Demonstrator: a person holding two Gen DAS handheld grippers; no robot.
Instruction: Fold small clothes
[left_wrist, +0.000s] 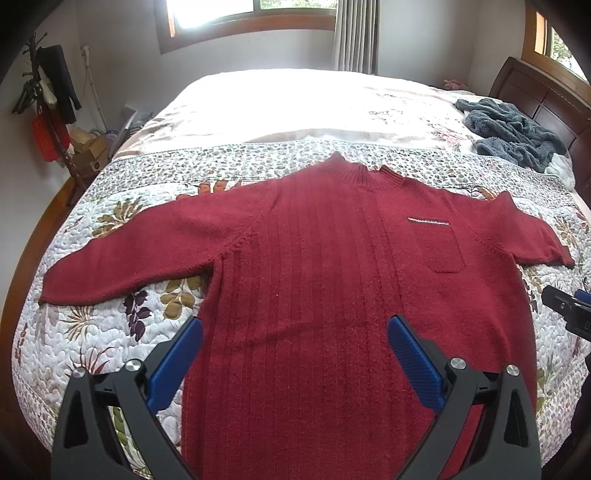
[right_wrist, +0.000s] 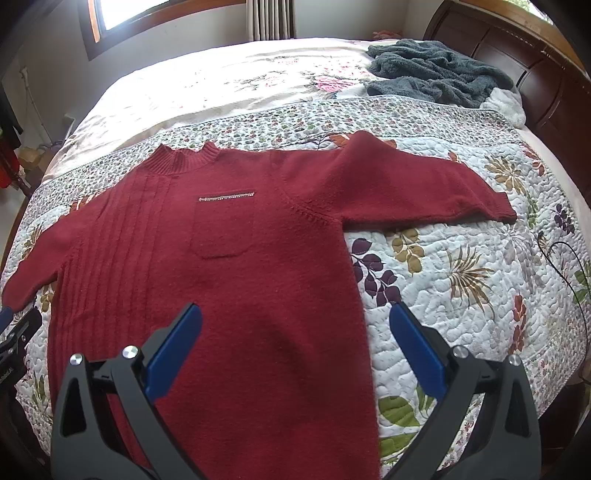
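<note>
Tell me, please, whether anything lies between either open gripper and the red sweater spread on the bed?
Nothing visible does. The left gripper and right gripper are both open directly above the red sweater, which lies flat and uncovered; the grey fleece sits far off.

Red sweater (left_wrist: 314, 266) hem cut off by the bottom edge in both views; quilt (right_wrist: 461, 266) hidden beneath it; right gripper (left_wrist: 565, 306) clipped at the frame's edge; clothes on the coat rack (left_wrist: 51, 96) too small to tell apart
</note>
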